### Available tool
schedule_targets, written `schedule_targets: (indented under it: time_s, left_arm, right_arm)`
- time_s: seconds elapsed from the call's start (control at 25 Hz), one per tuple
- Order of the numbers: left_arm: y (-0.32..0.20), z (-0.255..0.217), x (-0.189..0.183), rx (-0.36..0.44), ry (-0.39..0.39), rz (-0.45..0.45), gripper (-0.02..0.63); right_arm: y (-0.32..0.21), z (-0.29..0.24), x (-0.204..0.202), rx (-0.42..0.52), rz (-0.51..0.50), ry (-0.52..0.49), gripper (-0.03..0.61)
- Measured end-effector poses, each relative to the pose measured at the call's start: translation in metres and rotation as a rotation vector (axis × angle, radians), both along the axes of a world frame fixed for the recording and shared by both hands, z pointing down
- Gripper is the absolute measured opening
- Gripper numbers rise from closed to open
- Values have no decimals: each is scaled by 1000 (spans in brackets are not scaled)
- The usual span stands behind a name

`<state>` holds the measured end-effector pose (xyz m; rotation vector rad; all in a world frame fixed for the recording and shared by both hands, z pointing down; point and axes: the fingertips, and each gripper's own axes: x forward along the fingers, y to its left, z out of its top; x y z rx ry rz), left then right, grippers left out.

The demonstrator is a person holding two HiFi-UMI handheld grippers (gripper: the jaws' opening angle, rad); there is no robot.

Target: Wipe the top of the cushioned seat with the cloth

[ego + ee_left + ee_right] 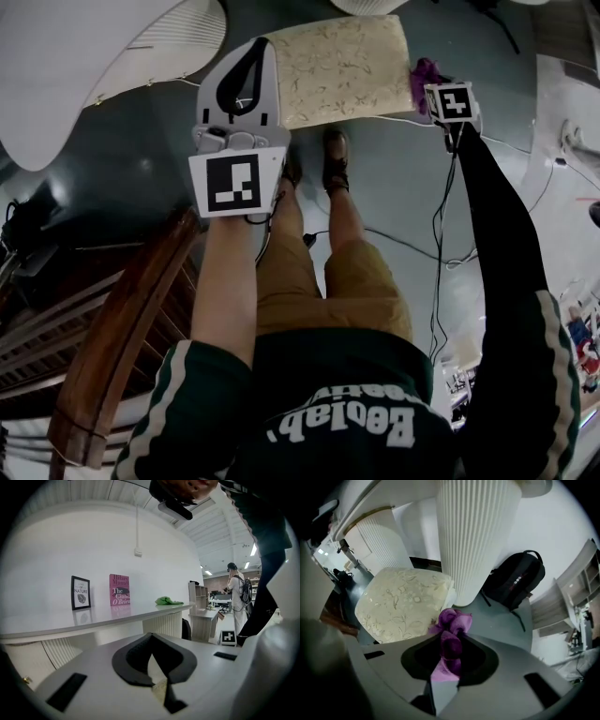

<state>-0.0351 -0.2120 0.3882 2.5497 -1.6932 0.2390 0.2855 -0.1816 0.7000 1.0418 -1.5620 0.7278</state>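
Observation:
The cushioned seat (342,70) is cream with a leafy pattern and lies ahead of my feet at the top of the head view; it also shows in the right gripper view (403,602). My right gripper (436,89) hangs just off the seat's right edge, shut on a crumpled purple cloth (424,73). The cloth (451,639) bulges out between the jaws of the right gripper (452,625). My left gripper (255,47) is held over the seat's left edge. It points out level into the room, and in its own view the left gripper (152,637) is shut and holds nothing.
A white ribbed column (473,536) rises right behind the seat, with a black backpack (515,583) beside it. A brown wooden frame (122,347) stands at my left. Cables (441,253) trail over the grey floor. A person (239,597) stands far off, past a white counter (117,618).

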Motion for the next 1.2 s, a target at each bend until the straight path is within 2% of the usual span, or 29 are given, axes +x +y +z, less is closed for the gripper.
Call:
schedule_targets:
  time_s: [0.08,0.2,0.28,0.44,0.76,0.96,1.08,1.2]
  left_arm:
    - [1,2,-3,-4,1,-9,14]
    - [3,4,-5,-5,1,-15,14]
    - [4,7,-5,-9,2,-17,14]
    - [4,10,-9,-18,6,-28,14]
    - [6,10,-6,-15,7,-27,14]
    - [6,9,-3,-11,-2,-19,14]
    - [4,4,-4,7,-5,-29,14]
    - [4,-7,-7,24,-5,-39,14]
  right_arm:
    - [1,4,3,-22,7,3,95]
    - [14,12,-23,-82,-2,-131,95]
    - [18,15,-36,-83,-2,-180,95]
    - [16,16,-37,-65,20,-174,95]
    - [15,14,-37,-53,-20,-147,96]
    - [-7,2,-43,22,-32,-137,96]
    - [-27,-13,-50,114,-22,-186,97]
    - [-39,-37,-64,217,-71,-232,97]
